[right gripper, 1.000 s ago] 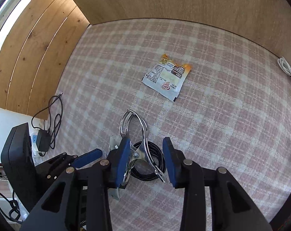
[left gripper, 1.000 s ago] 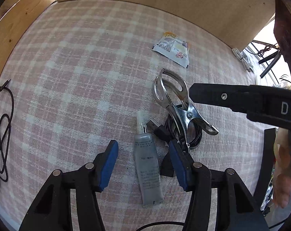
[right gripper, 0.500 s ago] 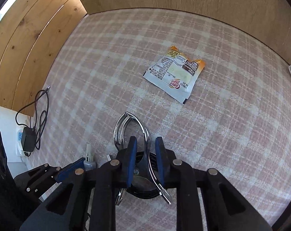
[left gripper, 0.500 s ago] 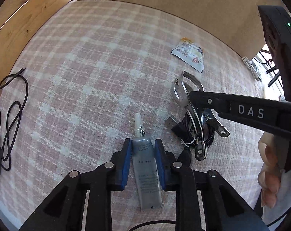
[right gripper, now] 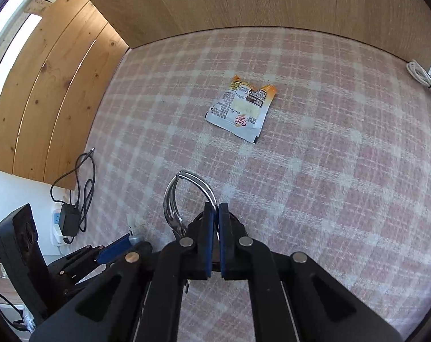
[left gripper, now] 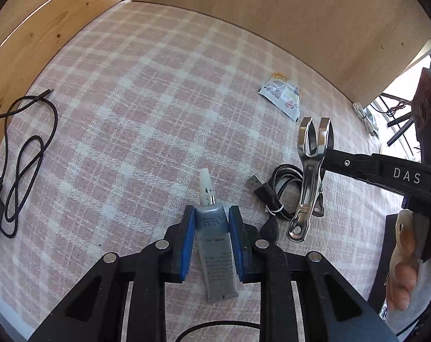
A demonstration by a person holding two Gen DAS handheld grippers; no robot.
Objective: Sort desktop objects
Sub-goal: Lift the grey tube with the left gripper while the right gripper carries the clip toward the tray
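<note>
On a pink and white plaid tablecloth (left gripper: 147,119) backed by wooden panels, two hand-held grippers each grasp one object. At the bottom of the left wrist view, the left gripper (left gripper: 211,228) has its blue pads pressed against both sides of a grey tube (left gripper: 214,239) with a white nozzle, which points away from the camera; the tube's crimped end lies between the gripper's black arms. Just to the right of the tube, a coiled black USB cable (left gripper: 284,191) rests on the cloth. Above the cable, the right gripper (right gripper: 215,228) reaches in from the right edge and is clamped on a shiny metal clamp (left gripper: 309,176), which is tilted with its forked end up and its lower handle close to the cable. In the right wrist view, the blue pads are nearly touching, with the clamp's curved metal loops sticking out ahead of them. Farther back on the cloth, well apart from both grippers, lies a flat white and orange coffee sachet (right gripper: 241,108). Near the left edge of the cloth, a loose black charger cord (left gripper: 21,156) trails off.
</note>
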